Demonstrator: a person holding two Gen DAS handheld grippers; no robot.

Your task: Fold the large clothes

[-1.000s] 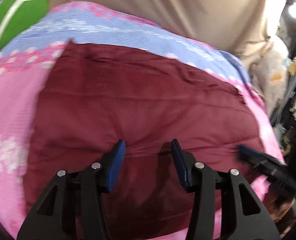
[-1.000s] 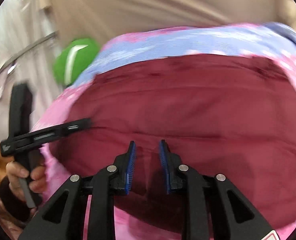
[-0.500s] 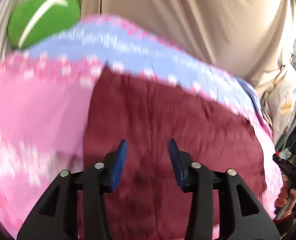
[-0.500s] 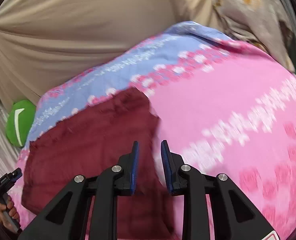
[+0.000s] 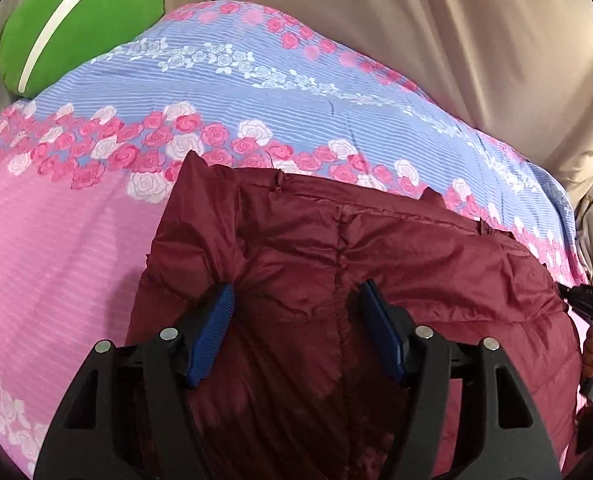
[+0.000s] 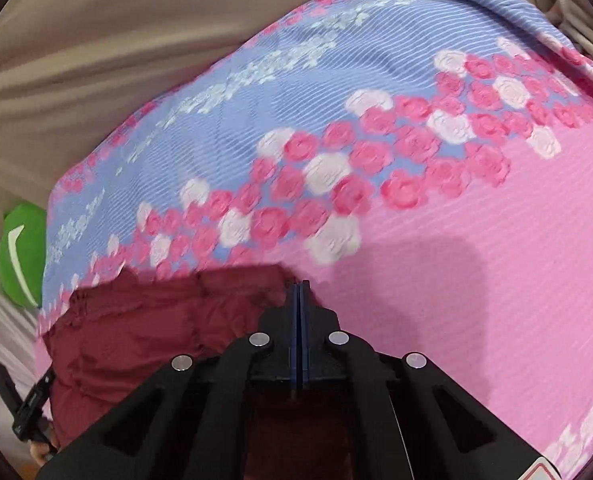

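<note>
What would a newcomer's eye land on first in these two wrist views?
First, the dark maroon padded jacket, spread across the near part of the pink and blue rose-print bedcover. Next, the bright green cushion at the bed's far left corner, against the beige curtain. Then the grippers: the left gripper open above the jacket, the right gripper shut at the jacket's right corner.

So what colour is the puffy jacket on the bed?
Dark red jacket, seen best in the left wrist view.
</note>
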